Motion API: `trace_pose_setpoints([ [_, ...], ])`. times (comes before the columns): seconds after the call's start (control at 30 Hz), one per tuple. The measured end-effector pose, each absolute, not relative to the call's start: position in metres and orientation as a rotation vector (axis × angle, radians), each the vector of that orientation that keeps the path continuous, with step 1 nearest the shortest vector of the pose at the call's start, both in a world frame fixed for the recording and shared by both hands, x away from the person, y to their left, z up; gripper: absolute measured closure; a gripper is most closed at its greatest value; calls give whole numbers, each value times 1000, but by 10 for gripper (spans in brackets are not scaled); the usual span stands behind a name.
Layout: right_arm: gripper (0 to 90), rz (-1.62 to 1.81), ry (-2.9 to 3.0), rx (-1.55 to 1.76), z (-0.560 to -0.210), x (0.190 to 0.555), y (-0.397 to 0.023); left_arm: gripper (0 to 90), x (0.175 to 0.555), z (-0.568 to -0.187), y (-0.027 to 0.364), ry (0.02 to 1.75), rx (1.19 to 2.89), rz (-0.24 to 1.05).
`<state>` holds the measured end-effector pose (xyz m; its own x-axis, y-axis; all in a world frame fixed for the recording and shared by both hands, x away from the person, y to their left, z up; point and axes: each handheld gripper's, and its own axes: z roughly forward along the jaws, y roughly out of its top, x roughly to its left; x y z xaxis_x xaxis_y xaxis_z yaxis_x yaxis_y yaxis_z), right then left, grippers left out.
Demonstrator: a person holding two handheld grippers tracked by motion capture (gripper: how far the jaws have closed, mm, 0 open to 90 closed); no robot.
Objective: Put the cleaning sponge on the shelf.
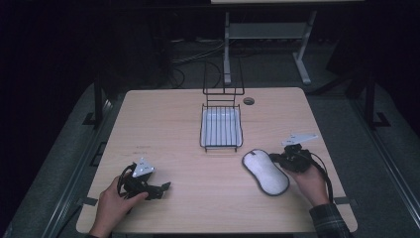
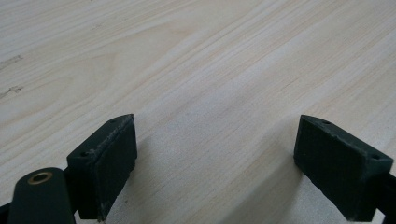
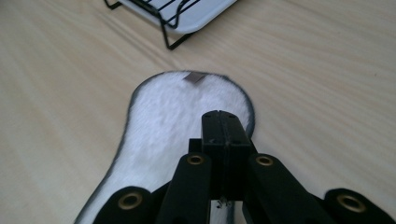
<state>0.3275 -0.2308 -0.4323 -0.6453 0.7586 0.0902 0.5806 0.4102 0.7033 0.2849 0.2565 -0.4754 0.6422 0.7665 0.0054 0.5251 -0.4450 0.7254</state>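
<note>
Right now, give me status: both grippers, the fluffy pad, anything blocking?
Left gripper open, nothing between jaws. Right gripper shut, over the white fluffy pad; grip on it unclear. Pad flat on table. Wire rack just beyond, apart.

The white fleecy insole-shaped pad (image 3: 177, 135) is partly hidden behind the closed right gripper (image 3: 223, 122) (near end cut off below).

Right gripper (image 3: 223, 122) pressed together over white fleecy insole (image 3: 177, 116), wire rack (image 3: 163, 11) beyond, wooden table (image 3: 327, 84)
</note>
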Motion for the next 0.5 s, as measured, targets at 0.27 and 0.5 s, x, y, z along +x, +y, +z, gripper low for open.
trace_pose_setpoints([
  [0.27,899,1050,2441,1202,-439,285,-246,126,285,-476,256,1000,2149,439],
  [0.5,899,1032,2468,1230,-449,271,-253,126,285,-476,256,1000,2149,439],
])
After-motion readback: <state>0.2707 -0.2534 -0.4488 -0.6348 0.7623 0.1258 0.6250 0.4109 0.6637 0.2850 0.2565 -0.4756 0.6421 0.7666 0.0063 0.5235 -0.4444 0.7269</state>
